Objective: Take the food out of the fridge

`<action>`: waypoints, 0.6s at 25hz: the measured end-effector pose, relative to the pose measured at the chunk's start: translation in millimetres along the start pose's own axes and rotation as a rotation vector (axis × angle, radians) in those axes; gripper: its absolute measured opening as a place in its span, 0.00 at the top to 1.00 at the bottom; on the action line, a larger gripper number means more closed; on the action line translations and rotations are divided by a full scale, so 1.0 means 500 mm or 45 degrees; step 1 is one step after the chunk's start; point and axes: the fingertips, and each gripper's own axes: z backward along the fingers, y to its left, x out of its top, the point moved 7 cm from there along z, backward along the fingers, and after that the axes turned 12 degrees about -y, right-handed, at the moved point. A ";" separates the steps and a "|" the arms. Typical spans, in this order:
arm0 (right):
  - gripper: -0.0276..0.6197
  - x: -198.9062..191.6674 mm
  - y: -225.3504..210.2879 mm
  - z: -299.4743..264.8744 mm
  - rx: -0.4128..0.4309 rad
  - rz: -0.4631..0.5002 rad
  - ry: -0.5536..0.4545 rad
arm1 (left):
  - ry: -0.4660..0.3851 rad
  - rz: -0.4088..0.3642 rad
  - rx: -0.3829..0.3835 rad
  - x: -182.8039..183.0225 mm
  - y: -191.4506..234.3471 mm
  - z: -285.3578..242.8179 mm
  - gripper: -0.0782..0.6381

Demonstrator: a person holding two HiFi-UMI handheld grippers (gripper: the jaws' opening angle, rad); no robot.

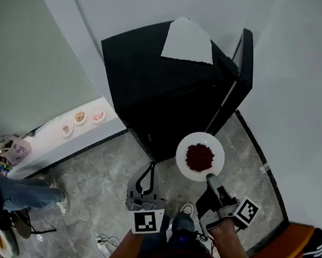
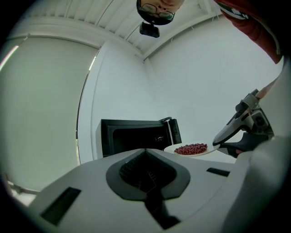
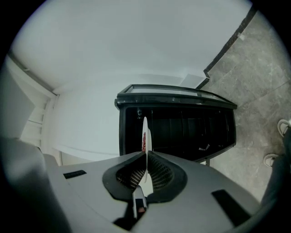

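— White plate [image 1: 184,147], red food [image 1: 199,157]: location?
— Pinched at its rim by right claw [image 1: 211,180], before the open black fridge [image 1: 165,80] (outside it). Left claw [image 1: 147,168]: pressed together, holding nothing.

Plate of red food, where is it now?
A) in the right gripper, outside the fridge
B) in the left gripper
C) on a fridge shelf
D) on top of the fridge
A: the right gripper clamps the rim of the plate in front of the open fridge.
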 end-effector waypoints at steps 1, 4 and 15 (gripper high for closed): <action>0.91 -0.001 0.011 0.005 0.006 0.006 0.005 | -0.011 0.005 -0.002 0.010 0.001 -0.002 0.87; 0.91 -0.006 0.044 0.018 0.034 0.028 0.015 | -0.035 0.010 -0.004 0.038 0.006 -0.004 0.87; 0.91 -0.059 0.108 0.066 0.105 0.059 0.085 | -0.095 0.176 0.097 0.084 0.014 0.039 0.87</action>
